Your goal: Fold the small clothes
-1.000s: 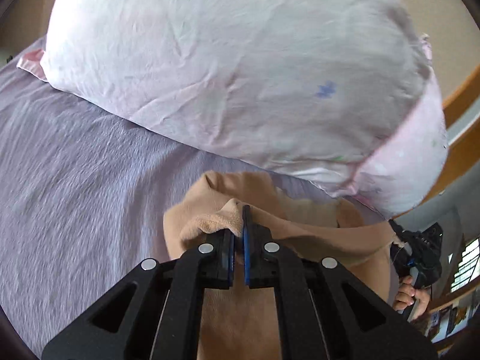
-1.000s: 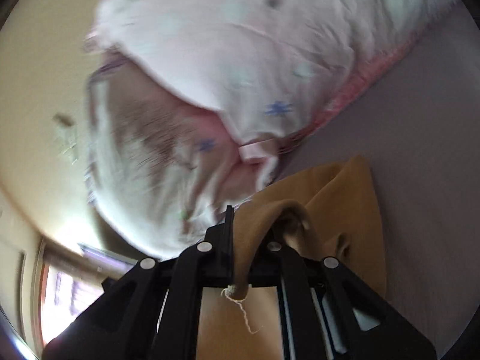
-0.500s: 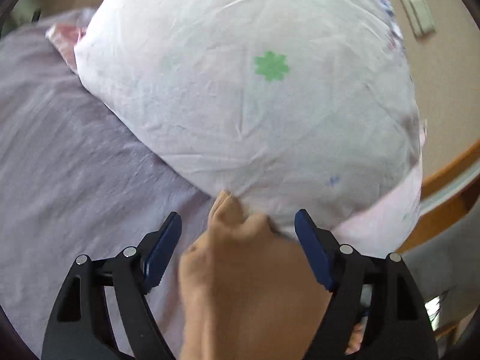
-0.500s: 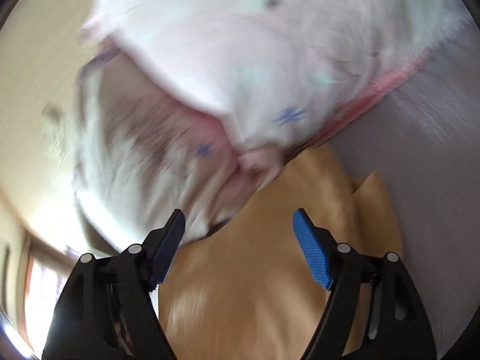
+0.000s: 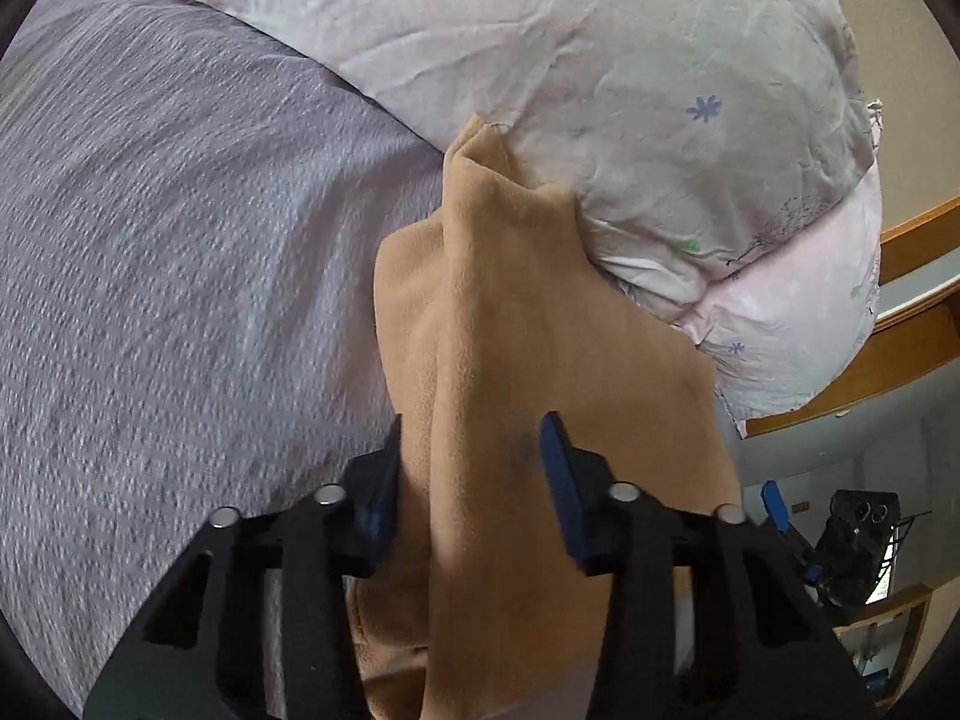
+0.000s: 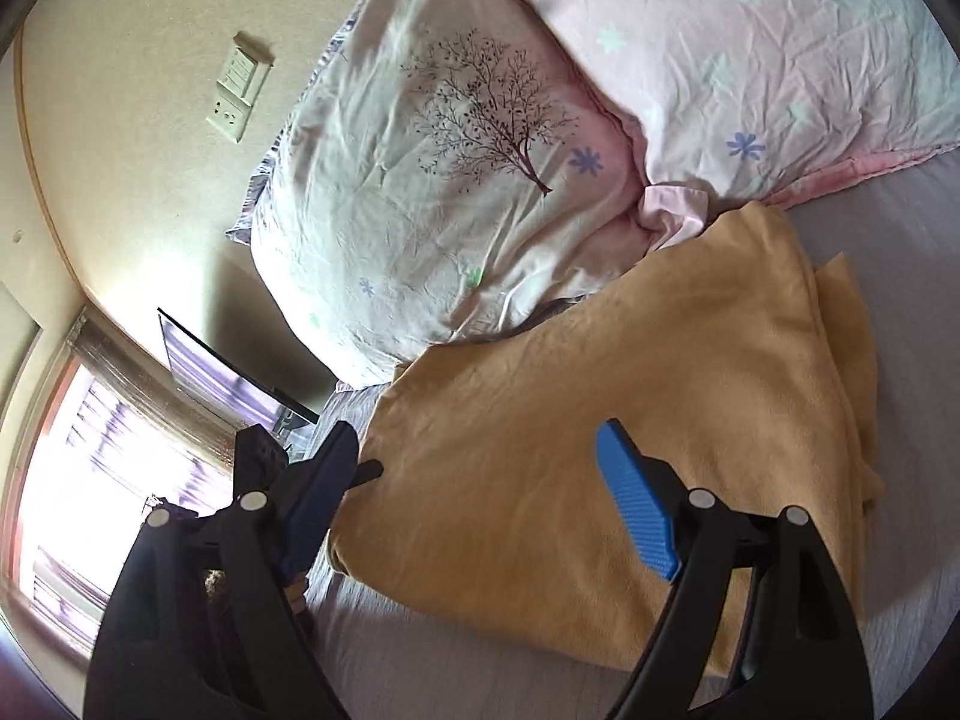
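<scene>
Looking through the left wrist view first, the left tool point(image 5: 471, 474) sits at the bottom middle of the frame. Its two blue pads are partly apart and it holds nothing tight; the tan cloth point(image 5: 522, 372) lies between them. The cloth runs from the bottom middle up to the pillow point(image 5: 600, 78), and its top tip touches the pillow. It rests on the purple bed sheet point(image 5: 168, 228) at the left. One second ago this tool was pinched shut on the cloth. Half a second ago it was wide open.

In the right wrist view, the right tool point(image 6: 480, 492) is at the bottom, wide open and holding nothing. The tan cloth point(image 6: 600, 408) fills the middle and right of the frame, lying flat with its layers stacked. A tree pillow point(image 6: 432, 168) sits at the upper middle. This tool also gripped the cloth one second ago.

One fold looks done and let go. The next move probably calls for grabbing an edge again to fold the cloth smaller.
</scene>
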`<state>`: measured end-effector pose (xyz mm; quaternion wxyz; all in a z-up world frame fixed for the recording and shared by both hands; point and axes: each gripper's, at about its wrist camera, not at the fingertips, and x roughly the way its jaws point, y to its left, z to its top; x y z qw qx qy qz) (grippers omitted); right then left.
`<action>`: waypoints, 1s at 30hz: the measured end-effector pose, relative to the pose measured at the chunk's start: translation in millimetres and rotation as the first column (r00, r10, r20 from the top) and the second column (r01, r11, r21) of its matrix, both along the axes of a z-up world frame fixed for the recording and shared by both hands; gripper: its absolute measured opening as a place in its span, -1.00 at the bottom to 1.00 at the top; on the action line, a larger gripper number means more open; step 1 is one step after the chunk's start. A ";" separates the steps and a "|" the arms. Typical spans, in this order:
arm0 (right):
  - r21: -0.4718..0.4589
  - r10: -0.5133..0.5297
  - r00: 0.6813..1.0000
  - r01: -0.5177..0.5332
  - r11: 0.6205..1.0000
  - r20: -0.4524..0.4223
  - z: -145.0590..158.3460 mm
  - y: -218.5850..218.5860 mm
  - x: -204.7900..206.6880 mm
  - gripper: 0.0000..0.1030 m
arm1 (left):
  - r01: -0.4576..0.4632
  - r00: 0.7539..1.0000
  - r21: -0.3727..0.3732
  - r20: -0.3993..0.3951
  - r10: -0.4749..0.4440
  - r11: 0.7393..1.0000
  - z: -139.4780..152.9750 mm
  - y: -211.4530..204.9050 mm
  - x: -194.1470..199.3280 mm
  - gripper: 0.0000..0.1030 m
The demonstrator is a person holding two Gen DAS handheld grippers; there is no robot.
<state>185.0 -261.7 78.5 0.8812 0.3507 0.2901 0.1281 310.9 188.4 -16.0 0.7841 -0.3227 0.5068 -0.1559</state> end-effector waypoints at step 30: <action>0.011 -0.119 0.986 0.121 0.993 -0.120 -4.0 -127.0 -53.9 0.60 | 0.396 0.833 0.059 0.398 -0.386 0.916 143.8 -284.3 -21.4 0.55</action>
